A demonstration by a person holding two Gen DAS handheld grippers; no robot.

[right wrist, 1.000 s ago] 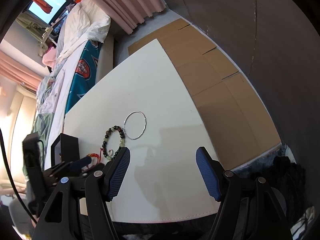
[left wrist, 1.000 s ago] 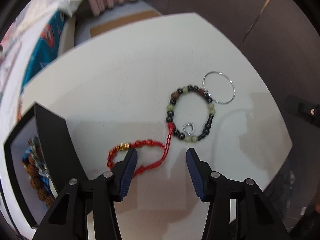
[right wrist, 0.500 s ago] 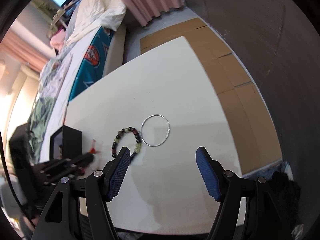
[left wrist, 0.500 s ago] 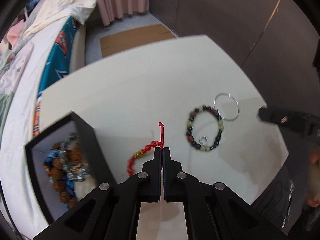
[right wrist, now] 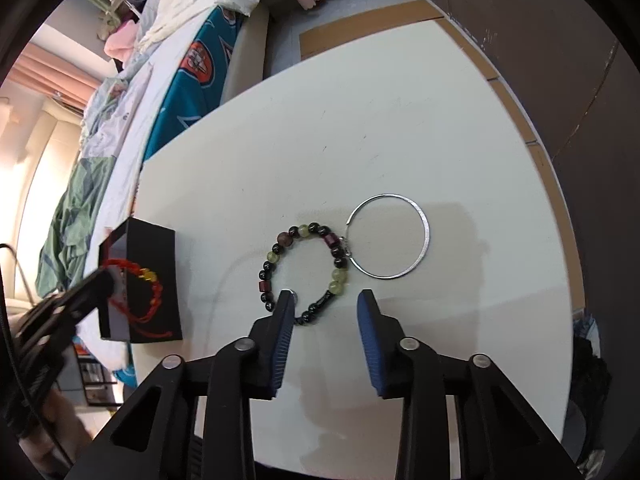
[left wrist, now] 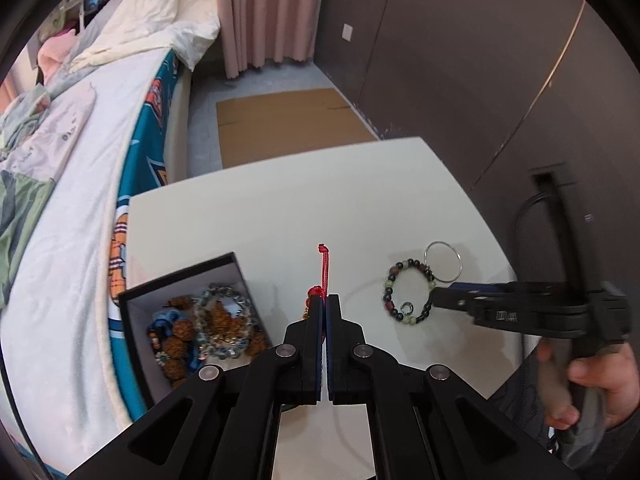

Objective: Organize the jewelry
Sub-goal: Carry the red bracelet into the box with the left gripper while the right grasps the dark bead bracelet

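The left gripper (left wrist: pixel 323 300) pinches the red bracelet (right wrist: pixel 148 280) aloft near the box (left wrist: pixel 132 300); its thin cord may slip. The right gripper (right wrist: pixel 326 300), spread, straddles the bead bracelet (right wrist: pixel 306 268), risking snagging the touching ring (right wrist: pixel 388 236).

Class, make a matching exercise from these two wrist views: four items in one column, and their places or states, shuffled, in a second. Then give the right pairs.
Items
1. red cord bracelet
2. beaded bracelet
3. silver bangle
4. black box

Places or states
A. lies on the table, between the right gripper's open fingers
B. holds several bracelets
C. pinched in the shut left gripper
D. thin plain ring, lying beside the beads

Pairs: 1-C, 2-A, 3-D, 4-B
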